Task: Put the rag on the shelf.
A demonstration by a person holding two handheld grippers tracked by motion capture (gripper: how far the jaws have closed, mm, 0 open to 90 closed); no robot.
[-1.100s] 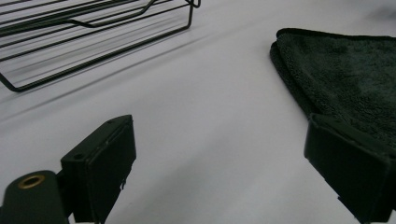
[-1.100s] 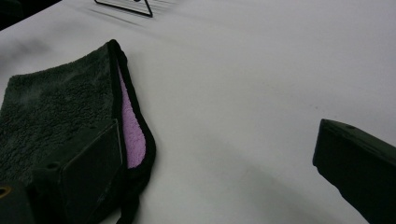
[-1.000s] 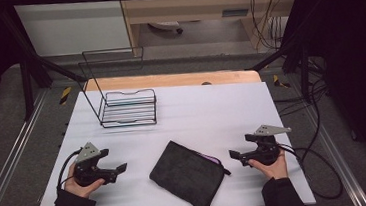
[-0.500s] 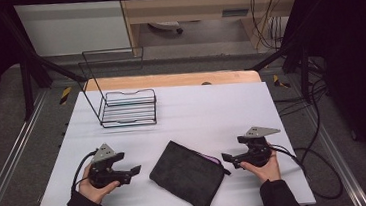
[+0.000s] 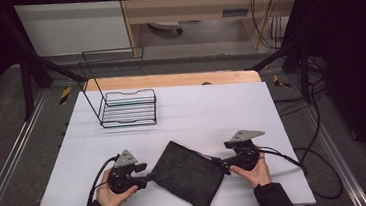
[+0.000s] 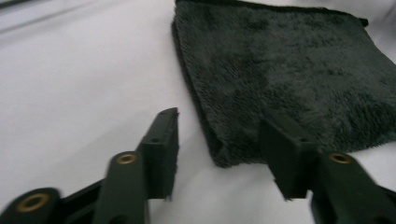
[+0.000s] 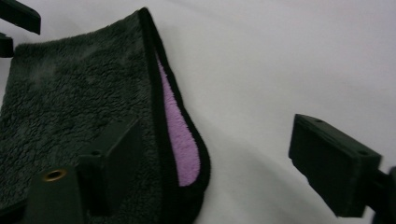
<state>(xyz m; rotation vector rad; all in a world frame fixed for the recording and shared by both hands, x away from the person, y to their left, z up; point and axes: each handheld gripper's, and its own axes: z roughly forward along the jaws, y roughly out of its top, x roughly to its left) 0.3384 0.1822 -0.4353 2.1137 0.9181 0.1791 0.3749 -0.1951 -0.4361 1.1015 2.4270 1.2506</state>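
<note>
Jaws of both grippers (image 5: 147, 177) (image 5: 223, 165) have just been closing yet stand parted, unclamped, each straddling a corner of the folded dark towel (image 5: 186, 173); push deeper before pinching both layers.

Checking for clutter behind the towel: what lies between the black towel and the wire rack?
Nothing: in the high view, only bare white tabletop separates the black towel from the wire rack.

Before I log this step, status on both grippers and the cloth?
Left gripper, right gripper: open, jaws just closing, each astride a corner. Dark cloth flat on table. Nothing in the way.
</note>
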